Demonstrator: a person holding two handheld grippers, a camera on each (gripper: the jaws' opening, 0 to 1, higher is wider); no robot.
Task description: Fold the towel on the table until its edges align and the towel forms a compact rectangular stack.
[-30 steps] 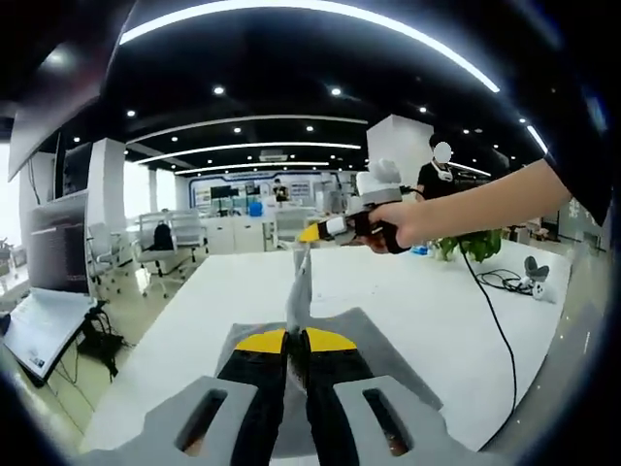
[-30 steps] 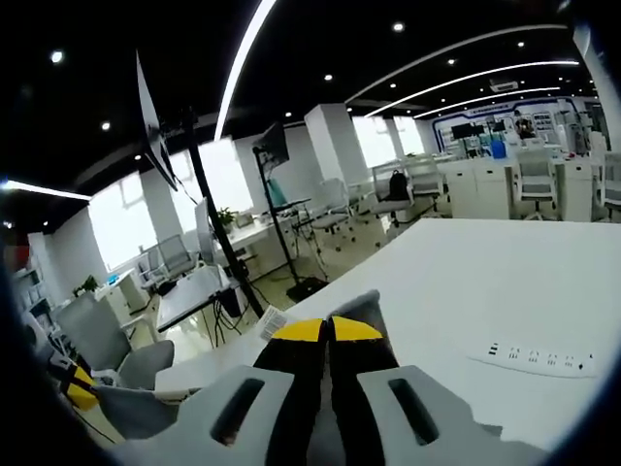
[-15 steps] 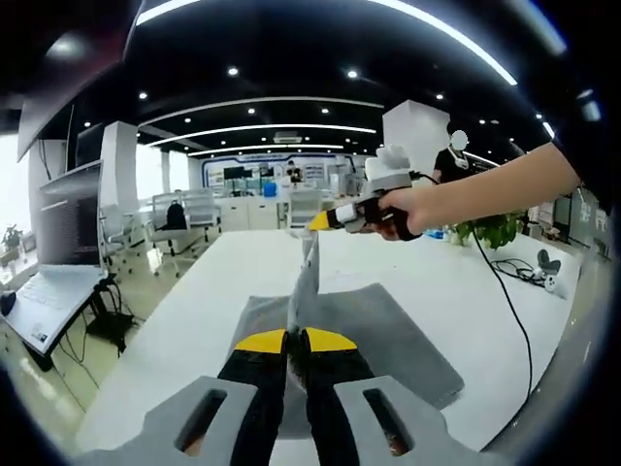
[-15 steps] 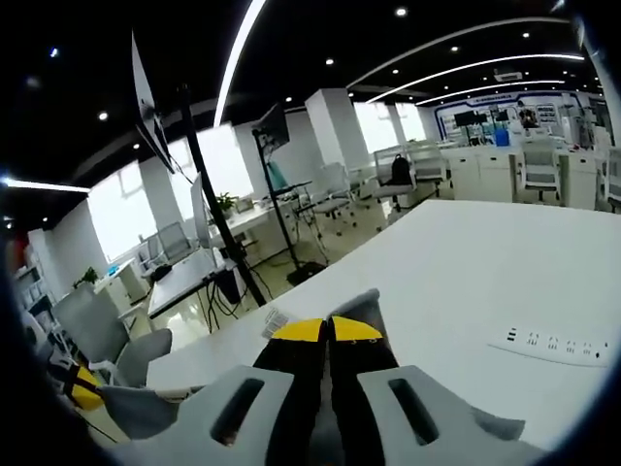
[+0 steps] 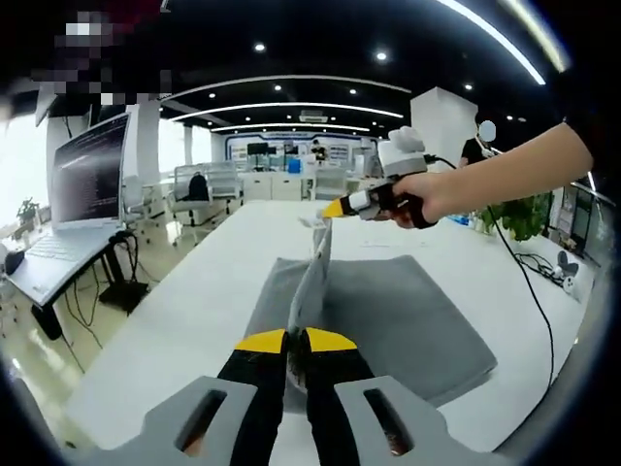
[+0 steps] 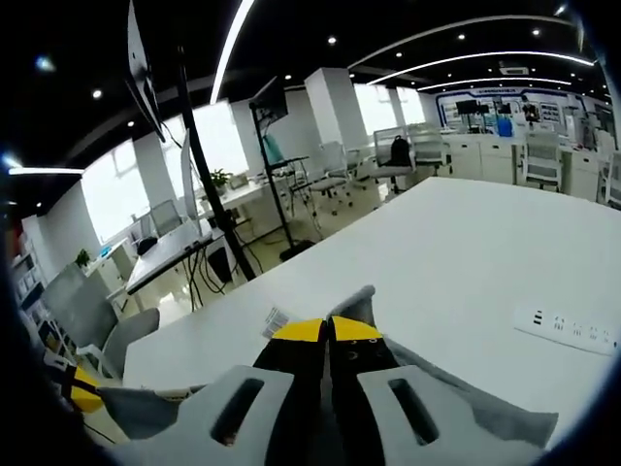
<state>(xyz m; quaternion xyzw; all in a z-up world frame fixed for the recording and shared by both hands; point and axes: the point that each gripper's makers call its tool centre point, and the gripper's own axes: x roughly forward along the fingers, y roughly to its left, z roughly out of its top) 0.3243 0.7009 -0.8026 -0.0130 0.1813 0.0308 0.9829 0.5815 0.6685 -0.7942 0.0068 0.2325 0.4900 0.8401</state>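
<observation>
Towel (image 5: 388, 320) edge lifted taut, pinched in closed jaws of left gripper (image 5: 296, 342) and right gripper (image 6: 328, 330), near end cut off

Left gripper (image 5: 296, 340) and right gripper (image 6: 327, 330) both clamped, apparently on cloth, raised apart

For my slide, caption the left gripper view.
Both grippers, left and right, hold a gray towel edge taut above a white table.
</observation>
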